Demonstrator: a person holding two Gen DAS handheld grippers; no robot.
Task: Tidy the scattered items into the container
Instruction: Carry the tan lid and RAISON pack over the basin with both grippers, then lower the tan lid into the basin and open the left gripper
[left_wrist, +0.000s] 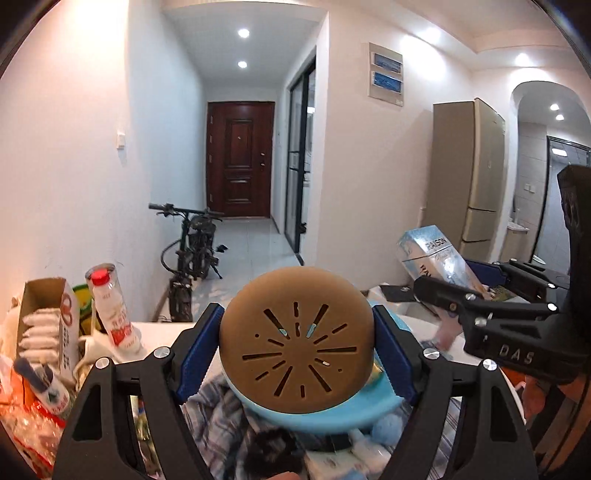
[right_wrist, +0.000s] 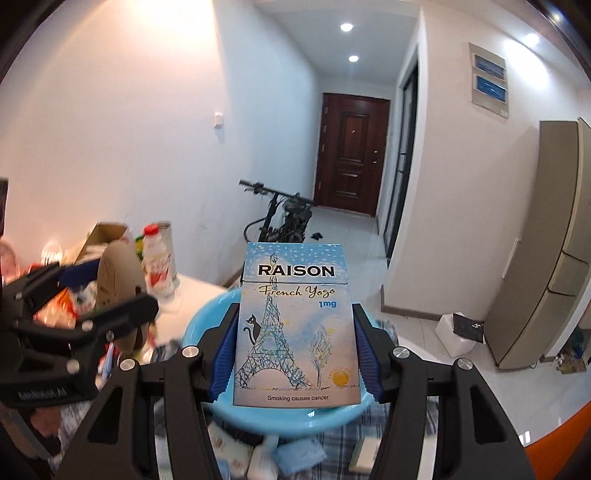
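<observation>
The left gripper (left_wrist: 297, 343) is clamped on a round tan disc (left_wrist: 295, 336) with radial slots; the blue pads (left_wrist: 199, 343) are pressed against its two sides, jaws set fairly wide to fit it. The disc is held up above a light blue plastic basin (left_wrist: 325, 411), whose rim is seen just beneath it. The same disc is seen edge-on in the right wrist view (right_wrist: 116, 277), between the left gripper's fingers.

The right gripper (right_wrist: 295, 350) is closed on a blue cigarette pack (right_wrist: 295, 332) printed "RAISON French Yogo", held upright by its side edges, front face toward the camera. The pack is held over the basin (right_wrist: 207, 317), not touching it as far as can be told. In the left wrist view the pack (left_wrist: 432, 254) is seen tilted in the right gripper (left_wrist: 458, 295), well right of the disc.

Under the basin a checked blue cloth (right_wrist: 388, 421) is spread, with small white packets (right_wrist: 236, 454) scattered on it. At the left a white table (left_wrist: 166, 332) is crowded: an open cardboard box (left_wrist: 48, 321) of white packets, a red-capped white bottle (left_wrist: 114, 314), orange crinkly wrappers (left_wrist: 22, 417). Behind, a bicycle (left_wrist: 192, 251) is parked in the hallway before a dark wooden door (left_wrist: 240, 158); a beige fridge (left_wrist: 476, 173) stands at the right.
</observation>
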